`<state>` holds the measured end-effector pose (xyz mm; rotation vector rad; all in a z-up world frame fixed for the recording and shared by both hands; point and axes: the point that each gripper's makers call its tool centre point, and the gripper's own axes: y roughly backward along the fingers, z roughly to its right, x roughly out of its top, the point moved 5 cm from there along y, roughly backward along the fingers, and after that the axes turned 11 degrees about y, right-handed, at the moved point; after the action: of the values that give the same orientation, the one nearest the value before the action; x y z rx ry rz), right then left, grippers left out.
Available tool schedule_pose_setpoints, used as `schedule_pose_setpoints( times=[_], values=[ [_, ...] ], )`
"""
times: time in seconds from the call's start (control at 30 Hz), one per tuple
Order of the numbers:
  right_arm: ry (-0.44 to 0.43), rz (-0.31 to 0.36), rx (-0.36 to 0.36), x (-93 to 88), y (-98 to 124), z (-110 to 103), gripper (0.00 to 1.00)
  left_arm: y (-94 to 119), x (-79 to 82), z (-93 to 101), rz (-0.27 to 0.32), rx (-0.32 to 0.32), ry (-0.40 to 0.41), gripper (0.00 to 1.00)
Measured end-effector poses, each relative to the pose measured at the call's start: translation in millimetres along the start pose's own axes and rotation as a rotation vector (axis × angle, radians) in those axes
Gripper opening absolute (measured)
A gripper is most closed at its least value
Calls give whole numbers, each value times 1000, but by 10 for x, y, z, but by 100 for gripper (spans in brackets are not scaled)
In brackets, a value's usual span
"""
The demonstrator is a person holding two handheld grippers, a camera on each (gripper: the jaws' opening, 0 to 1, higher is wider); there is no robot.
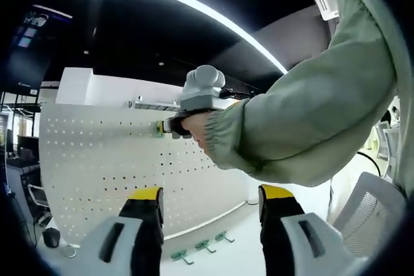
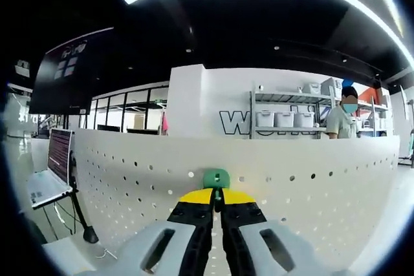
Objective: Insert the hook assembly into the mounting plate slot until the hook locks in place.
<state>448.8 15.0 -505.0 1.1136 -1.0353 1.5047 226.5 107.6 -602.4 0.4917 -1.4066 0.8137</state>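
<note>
A white pegboard [image 1: 110,166] stands upright on a white table. In the left gripper view my left gripper [image 1: 210,201] is open, its yellow-tipped jaws wide apart with nothing between them. Beyond it my right gripper [image 1: 163,127] is held by a hand against the board, with a small green piece at its tip. In the right gripper view my right gripper [image 2: 217,200] is shut on a green hook [image 2: 216,178], whose head presses against the pegboard [image 2: 310,185] near its top edge. Three more green hooks [image 1: 202,248] lie on the table at the board's foot.
A person's green sleeve [image 1: 310,114] crosses the right of the left gripper view. A laptop [image 2: 48,172] sits at the left of the board, a mesh chair [image 1: 365,214] at the right. Shelves with white bins [image 2: 284,117] and a person stand behind the board.
</note>
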Motion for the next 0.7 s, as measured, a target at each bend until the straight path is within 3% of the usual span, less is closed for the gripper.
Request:
schedule_pose_setpoints(
  times=[0.7],
  values=[
    [44,-2,-94,-43,-76,-60,1,50,99,-60,49,21,27,61]
  ],
)
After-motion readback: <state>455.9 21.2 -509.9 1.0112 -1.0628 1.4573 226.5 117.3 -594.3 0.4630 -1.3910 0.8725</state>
